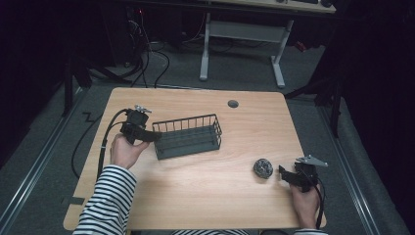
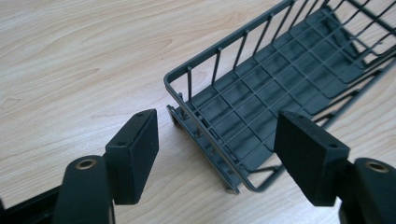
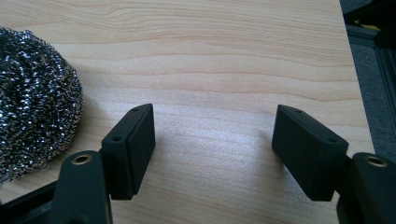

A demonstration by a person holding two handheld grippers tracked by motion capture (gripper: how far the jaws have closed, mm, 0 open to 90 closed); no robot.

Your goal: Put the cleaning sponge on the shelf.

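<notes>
A: The table [image 1: 195, 196] carries a dark wire basket [image 1: 188, 136] left of centre, lying empty.

B: And the left gripper [image 1: 147, 134]?

A: It sits at the basket's left end. Its fingers [image 2: 133, 154] are spread, with the basket's near corner between them and neither pad touching the wire.

B: The right gripper [image 1: 286, 174]?

A: Near the right edge, fingers [image 3: 130, 149] spread over bare wood. The steel scourer [image 1: 263, 168] lies just left of it, apart from the fingers.
</notes>
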